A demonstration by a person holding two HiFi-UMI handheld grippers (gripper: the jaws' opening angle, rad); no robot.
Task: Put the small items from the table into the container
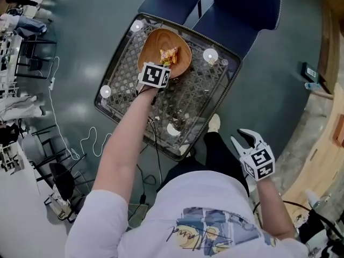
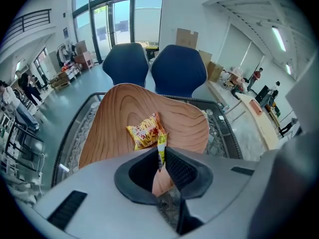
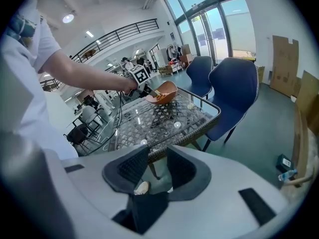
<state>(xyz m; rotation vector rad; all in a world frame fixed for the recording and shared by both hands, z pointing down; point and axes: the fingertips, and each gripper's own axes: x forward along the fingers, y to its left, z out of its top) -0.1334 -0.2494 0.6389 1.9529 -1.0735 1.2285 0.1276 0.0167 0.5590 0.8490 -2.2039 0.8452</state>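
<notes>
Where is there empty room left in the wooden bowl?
Bare wood of the bowl shows left of and beyond the snack packet. The middle is crowded: the packet lies there, and the left gripper holds a sachet close to it.

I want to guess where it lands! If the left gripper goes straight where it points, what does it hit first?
Probably the yellow snack packet lying in the wooden bowl, though depth is hard to judge. The thin sachet pinched by the left gripper would touch it first.

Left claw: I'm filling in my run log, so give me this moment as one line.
left claw: shut on sachet, above bowl | bowl: one snack bag inside | right claw: open, empty
</notes>
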